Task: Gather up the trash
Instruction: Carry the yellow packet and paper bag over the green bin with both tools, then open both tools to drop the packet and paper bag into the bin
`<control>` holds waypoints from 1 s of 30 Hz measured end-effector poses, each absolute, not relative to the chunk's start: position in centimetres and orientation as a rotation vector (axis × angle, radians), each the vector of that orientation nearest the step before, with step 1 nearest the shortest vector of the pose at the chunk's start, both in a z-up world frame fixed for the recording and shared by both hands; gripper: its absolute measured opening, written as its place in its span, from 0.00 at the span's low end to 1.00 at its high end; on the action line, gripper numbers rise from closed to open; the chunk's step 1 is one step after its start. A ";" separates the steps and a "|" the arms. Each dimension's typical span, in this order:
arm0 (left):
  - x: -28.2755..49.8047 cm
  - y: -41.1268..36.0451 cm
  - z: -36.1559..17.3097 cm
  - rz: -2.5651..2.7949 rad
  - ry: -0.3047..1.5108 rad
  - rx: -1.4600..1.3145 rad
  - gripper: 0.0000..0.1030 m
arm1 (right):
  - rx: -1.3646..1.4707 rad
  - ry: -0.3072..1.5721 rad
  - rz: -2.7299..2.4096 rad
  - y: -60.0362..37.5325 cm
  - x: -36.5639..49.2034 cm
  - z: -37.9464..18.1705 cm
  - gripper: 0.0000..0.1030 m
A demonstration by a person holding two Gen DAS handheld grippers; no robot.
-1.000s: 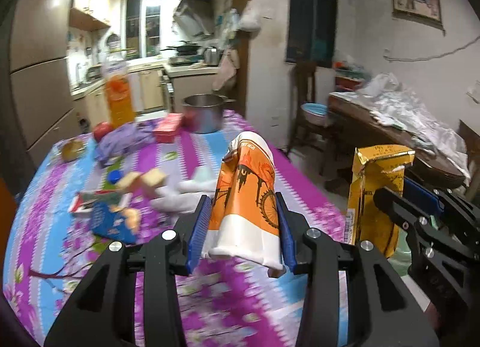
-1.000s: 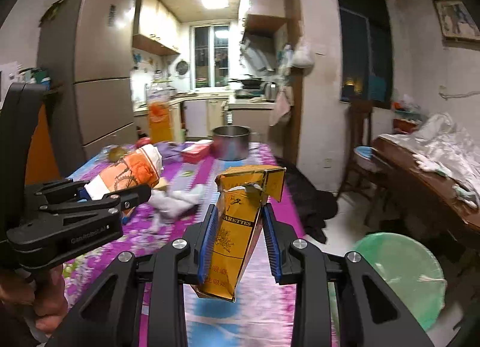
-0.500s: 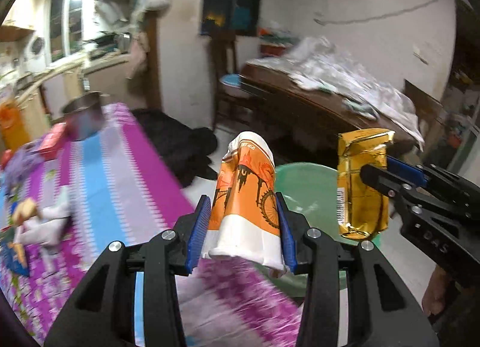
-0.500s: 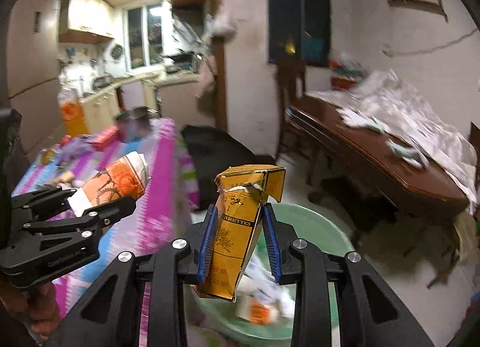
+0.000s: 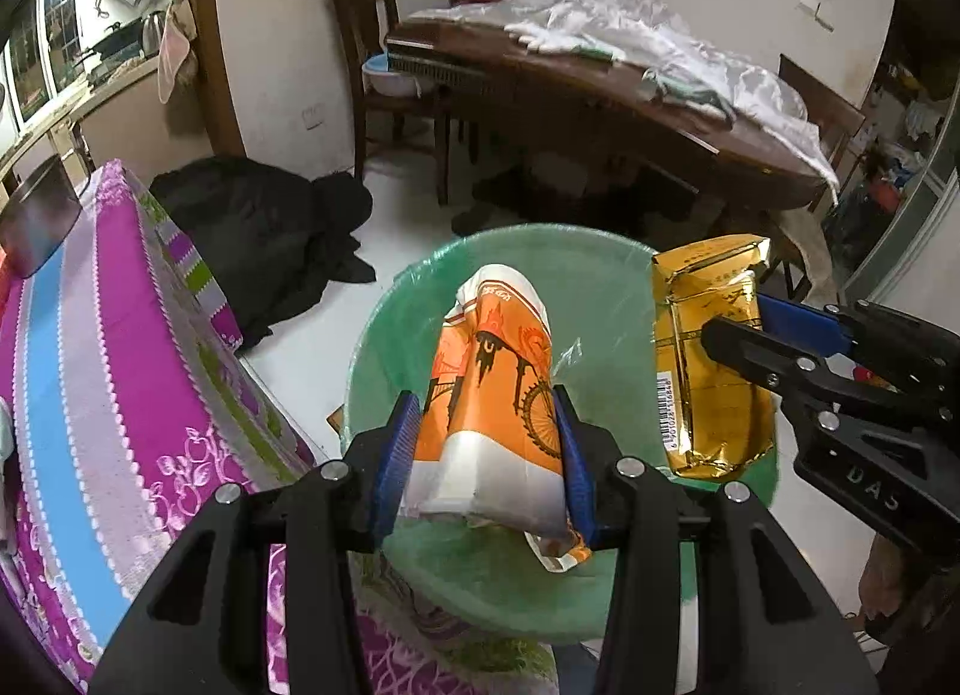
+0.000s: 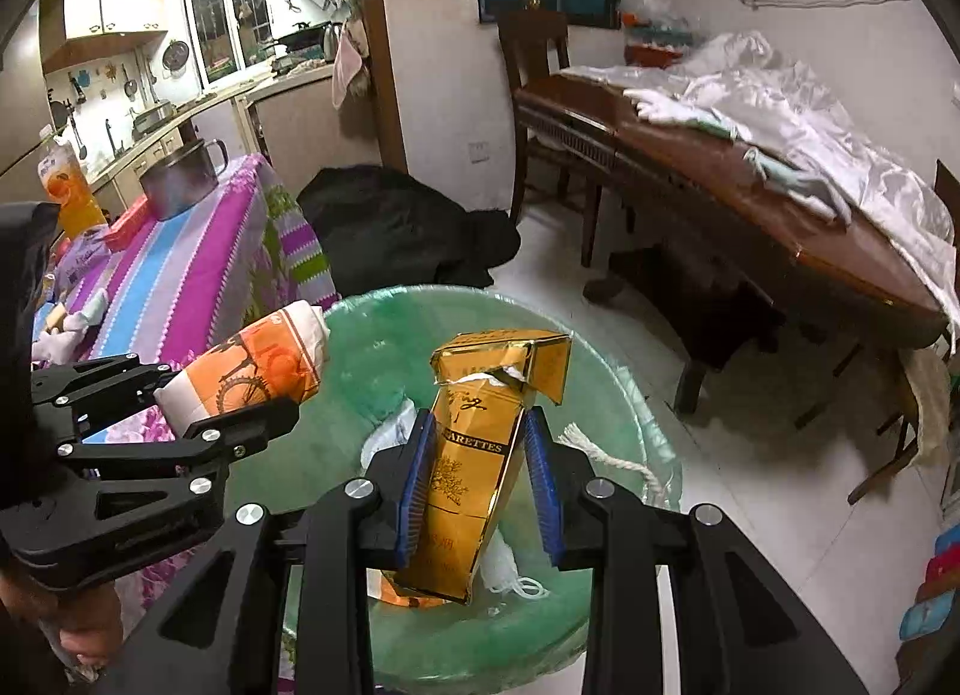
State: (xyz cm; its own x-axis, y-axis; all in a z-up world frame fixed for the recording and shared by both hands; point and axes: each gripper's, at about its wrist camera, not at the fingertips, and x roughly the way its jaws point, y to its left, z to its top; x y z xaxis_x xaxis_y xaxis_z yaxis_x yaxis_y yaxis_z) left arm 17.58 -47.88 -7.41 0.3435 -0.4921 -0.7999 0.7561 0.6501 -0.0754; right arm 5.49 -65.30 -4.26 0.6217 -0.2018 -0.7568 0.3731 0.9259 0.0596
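My left gripper is shut on an orange-and-white paper pack with a bicycle print. It holds the pack above the round green bin, which is lined with clear plastic. My right gripper is shut on a torn gold cigarette carton, also over the bin. Each wrist view shows the other tool: the right gripper with the carton, and the left gripper with the pack. Crumpled white paper and a rope end lie in the bin.
A table under a purple striped cloth stands just left of the bin, with a steel pot at its far end. A black heap lies on the floor behind. A dark wooden table under white sheeting fills the right side.
Both grippers have swung from over the striped table to the right and down, and now hang above the green bin. Each still holds its piece of trash.
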 end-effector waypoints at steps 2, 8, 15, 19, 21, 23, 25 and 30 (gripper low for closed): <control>17.6 -48.2 -8.0 -0.828 0.912 0.342 0.41 | 0.226 0.843 -0.331 -65.6 5.8 -4.9 0.31; 18.2 -48.3 -8.5 -0.818 0.920 0.348 0.41 | 0.229 0.850 -0.327 -65.2 6.2 -5.7 0.31; 18.2 -48.6 -8.5 -0.815 0.916 0.348 0.41 | 0.229 0.850 -0.327 -65.1 6.2 -5.7 0.31; 18.4 -48.5 -8.4 -0.808 0.916 0.344 0.42 | 0.230 0.851 -0.330 -65.2 6.3 -5.9 0.31; 18.5 -48.5 -8.4 -0.801 0.914 0.344 0.44 | 0.231 0.851 -0.333 -65.3 6.4 -6.1 0.31; 18.6 -48.5 -8.5 -0.798 0.913 0.345 0.46 | 0.232 0.851 -0.334 -65.4 6.5 -6.2 0.31; 18.6 -48.5 -8.5 -0.793 0.910 0.346 0.50 | 0.231 0.851 -0.334 -65.4 6.5 -6.3 0.32; 18.5 -48.6 -8.5 -0.790 0.901 0.354 0.65 | 0.231 0.845 -0.348 -65.4 6.5 -6.4 0.42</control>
